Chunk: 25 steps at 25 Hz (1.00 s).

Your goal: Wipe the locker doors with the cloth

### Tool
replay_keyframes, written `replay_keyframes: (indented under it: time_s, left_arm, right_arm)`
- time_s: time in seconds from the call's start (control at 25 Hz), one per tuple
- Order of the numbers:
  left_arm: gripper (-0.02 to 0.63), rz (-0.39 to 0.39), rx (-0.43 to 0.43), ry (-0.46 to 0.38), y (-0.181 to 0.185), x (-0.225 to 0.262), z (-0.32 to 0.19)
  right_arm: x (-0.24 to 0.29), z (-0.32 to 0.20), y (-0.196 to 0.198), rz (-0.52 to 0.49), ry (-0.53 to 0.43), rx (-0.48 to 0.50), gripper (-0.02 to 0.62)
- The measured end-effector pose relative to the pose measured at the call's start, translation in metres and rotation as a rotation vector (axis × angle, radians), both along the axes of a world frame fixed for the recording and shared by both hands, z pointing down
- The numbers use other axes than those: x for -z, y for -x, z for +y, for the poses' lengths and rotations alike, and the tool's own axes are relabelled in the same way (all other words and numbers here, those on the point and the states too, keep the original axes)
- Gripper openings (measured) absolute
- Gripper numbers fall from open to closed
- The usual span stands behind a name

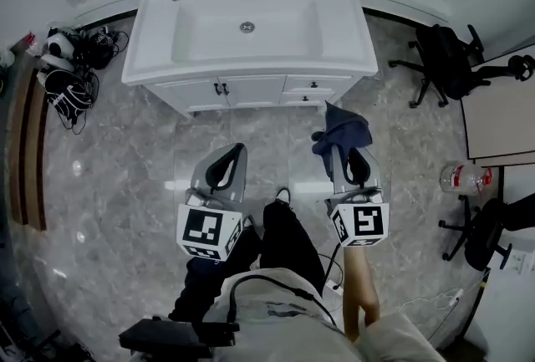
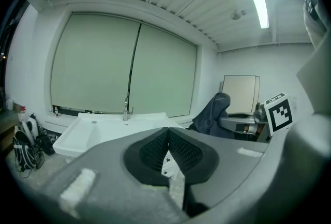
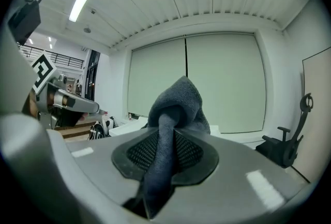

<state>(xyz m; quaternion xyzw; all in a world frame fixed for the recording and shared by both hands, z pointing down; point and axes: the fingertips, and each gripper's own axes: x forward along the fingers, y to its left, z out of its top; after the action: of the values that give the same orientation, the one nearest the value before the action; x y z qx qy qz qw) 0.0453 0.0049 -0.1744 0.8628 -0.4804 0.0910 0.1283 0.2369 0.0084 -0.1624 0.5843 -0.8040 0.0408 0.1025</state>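
Below the white sink (image 1: 251, 26), the white cabinet doors (image 1: 226, 90) face me across the marble floor. My right gripper (image 1: 344, 158) is shut on a dark blue cloth (image 1: 341, 133), which bunches up above the jaws just in front of the cabinet's right end. In the right gripper view the cloth (image 3: 178, 101) runs down between the black pads (image 3: 139, 153) of the right gripper (image 3: 166, 132). My left gripper (image 1: 232, 158) hangs short of the doors, shut and holding nothing. In the left gripper view its jaws (image 2: 166, 135) meet, with the sink (image 2: 103, 127) beyond.
A black office chair (image 1: 443, 59) stands at the right, with a second one (image 1: 485, 235) lower down. A water bottle (image 1: 464, 178) lies on the floor near a white board (image 1: 501, 114). Bags and helmets (image 1: 67, 84) pile at the left wall. The person's legs (image 1: 284, 243) are below.
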Motion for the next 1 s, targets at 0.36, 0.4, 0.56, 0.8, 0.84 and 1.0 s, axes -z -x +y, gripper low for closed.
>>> replay_keyframes:
  time_s: [0.36, 0.4, 0.56, 0.8, 0.84, 1.0]
  left_arm:
    - [0.002, 0.005, -0.005, -0.069, 0.038, 0.046, 0.065]
    - [0.002, 0.006, 0.001, -0.073, 0.04, 0.049, 0.07]
    - [0.002, -0.001, 0.028, -0.084, 0.041, 0.056, 0.087]
    - [0.002, -0.009, 0.056, -0.101, 0.028, 0.062, 0.091]
    - [0.002, -0.007, 0.061, -0.102, 0.025, 0.064, 0.092]
    - [0.002, -0.016, 0.059, -0.11, 0.015, 0.069, 0.09]
  right_arm:
    - [0.035, 0.081, 0.042, -0.031, -0.004, -0.033, 0.078]
    - [0.038, 0.085, 0.042, -0.037, -0.003, -0.032, 0.077]
    - [0.047, 0.095, 0.039, -0.032, -0.01, -0.015, 0.077]
    - [0.063, 0.094, 0.03, -0.001, -0.029, 0.03, 0.072]
    - [0.066, 0.094, 0.028, -0.006, -0.033, 0.035, 0.072]
    - [0.075, 0.09, 0.023, -0.023, -0.048, 0.046, 0.072]
